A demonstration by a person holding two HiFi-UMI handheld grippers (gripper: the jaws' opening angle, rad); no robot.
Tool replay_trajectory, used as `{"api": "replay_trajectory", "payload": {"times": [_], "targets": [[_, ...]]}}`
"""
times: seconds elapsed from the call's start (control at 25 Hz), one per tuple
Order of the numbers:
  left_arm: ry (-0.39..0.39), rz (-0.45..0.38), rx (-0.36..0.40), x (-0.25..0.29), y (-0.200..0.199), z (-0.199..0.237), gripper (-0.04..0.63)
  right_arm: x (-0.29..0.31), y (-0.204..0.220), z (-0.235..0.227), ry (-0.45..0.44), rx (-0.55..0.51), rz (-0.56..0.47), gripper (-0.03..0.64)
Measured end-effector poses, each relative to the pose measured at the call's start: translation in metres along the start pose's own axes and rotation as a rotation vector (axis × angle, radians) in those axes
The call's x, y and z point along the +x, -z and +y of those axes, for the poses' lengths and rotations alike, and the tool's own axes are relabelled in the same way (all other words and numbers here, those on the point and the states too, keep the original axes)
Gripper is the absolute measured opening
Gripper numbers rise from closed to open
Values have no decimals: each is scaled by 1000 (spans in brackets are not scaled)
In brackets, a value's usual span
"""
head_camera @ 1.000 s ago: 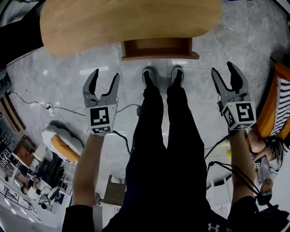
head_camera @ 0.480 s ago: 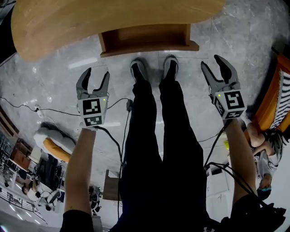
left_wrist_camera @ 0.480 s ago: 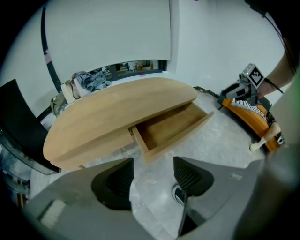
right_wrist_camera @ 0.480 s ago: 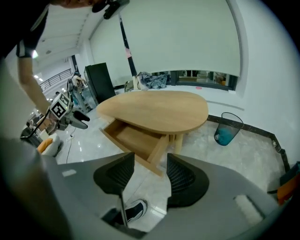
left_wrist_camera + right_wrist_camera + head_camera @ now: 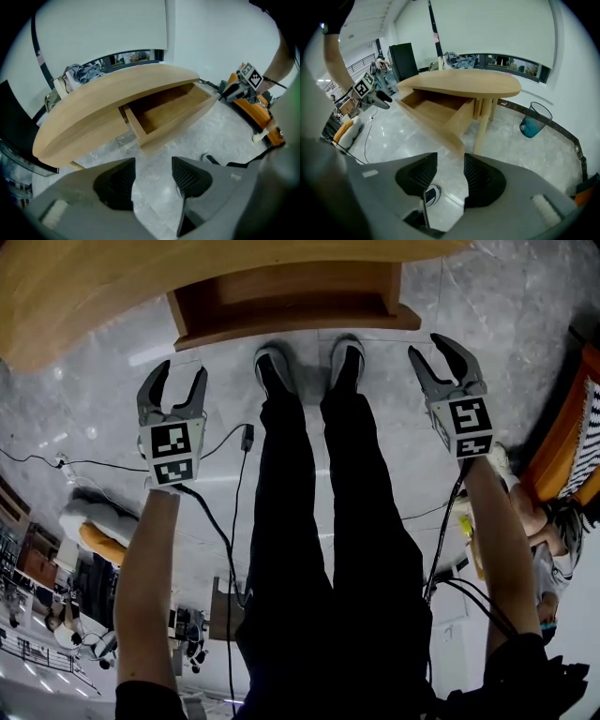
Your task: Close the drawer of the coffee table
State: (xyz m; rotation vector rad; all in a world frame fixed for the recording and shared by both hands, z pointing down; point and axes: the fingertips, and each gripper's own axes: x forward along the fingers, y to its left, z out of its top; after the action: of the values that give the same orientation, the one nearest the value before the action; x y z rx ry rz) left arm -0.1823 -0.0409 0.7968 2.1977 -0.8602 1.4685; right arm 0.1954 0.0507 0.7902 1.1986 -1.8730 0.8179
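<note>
The grey two-jaw left gripper [image 5: 180, 376] sits at the upper left of the head view, on a bare left forearm [image 5: 145, 559] that rises from the lower left edge. The grey two-jaw right gripper [image 5: 439, 354] sits at the upper right, on a bare right forearm [image 5: 497, 531]. Both point steeply downward. Each carries a white marker cube [image 5: 172, 452] behind its jaws. Both pairs of jaws stand apart and have just been closing slightly, with nothing between the ribbed black pads [image 5: 117, 180]. Legs in black trousers [image 5: 319, 549] fill the centre of the frame, ending in black-and-white shoes [image 5: 272, 367].
</note>
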Motion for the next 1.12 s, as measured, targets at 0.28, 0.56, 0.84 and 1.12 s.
{"api": "replay_trajectory", "payload": {"times": [0.28,0.56,0.84,1.12], "targets": [[-15,6,-6,24,-2,-7,219,28,11,-8,1,66,25,183],[-4,22,-110,39,-4,-9,216,43,4,-5,9,112,25,175],[7,23,-270,41,-5,-1,192,46,-3,-7,-7,304,14,161],[9,-6,-336,37,-13,-1,179,40,-6,-11,-1,279,19,161]]}}
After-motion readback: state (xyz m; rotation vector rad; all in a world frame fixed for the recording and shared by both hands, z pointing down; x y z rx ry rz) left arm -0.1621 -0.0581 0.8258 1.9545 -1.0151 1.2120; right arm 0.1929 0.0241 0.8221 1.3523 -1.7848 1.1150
